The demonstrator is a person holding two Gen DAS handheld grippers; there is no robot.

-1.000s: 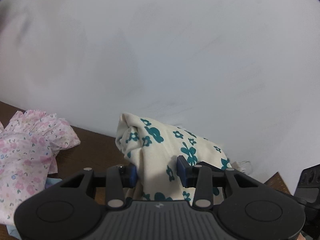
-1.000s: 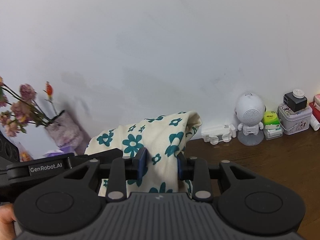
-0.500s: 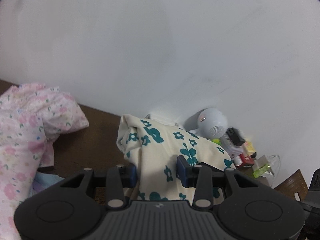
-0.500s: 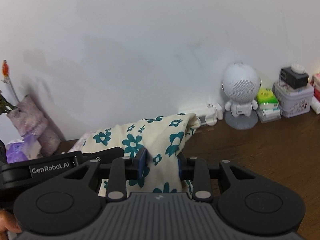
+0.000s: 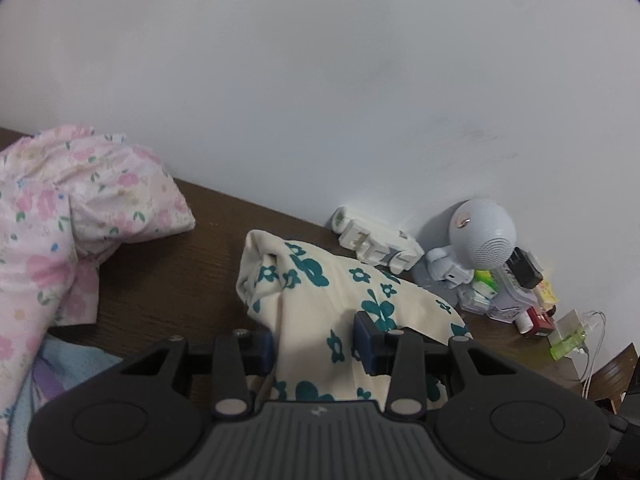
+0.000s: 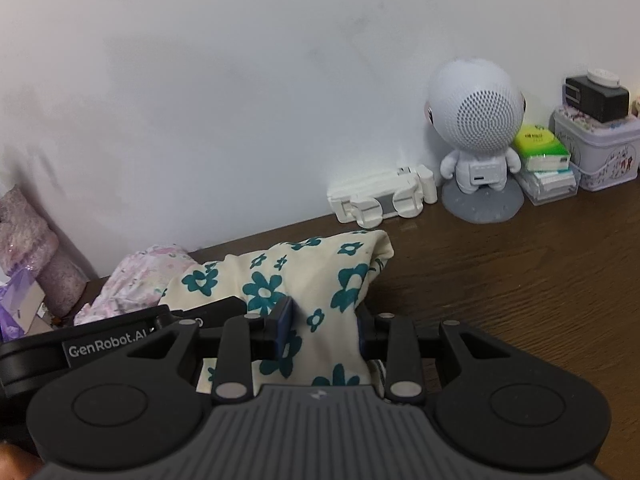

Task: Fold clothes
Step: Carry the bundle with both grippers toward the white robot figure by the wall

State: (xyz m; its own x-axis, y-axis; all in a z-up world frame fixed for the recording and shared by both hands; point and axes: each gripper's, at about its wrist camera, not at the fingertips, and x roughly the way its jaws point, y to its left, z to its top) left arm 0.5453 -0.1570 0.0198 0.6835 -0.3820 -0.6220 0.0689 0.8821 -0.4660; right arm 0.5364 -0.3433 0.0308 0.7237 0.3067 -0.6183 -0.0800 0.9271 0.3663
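Both the left hand-held gripper (image 5: 314, 346) and the right hand-held gripper (image 6: 325, 330) pinch the cream cotton garment with teal flowers (image 5: 320, 300), mid-fold; next, lay it flat on the dark wooden counter (image 6: 500, 280).

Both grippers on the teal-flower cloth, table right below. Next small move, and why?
Probably lower both a little further and lay the cloth flat before letting go. The left gripper and right gripper each have their jaws clamped on the cream teal-flower cloth, which bunches up between them above the brown table. Bare wood in front of the white robot figure leaves room.
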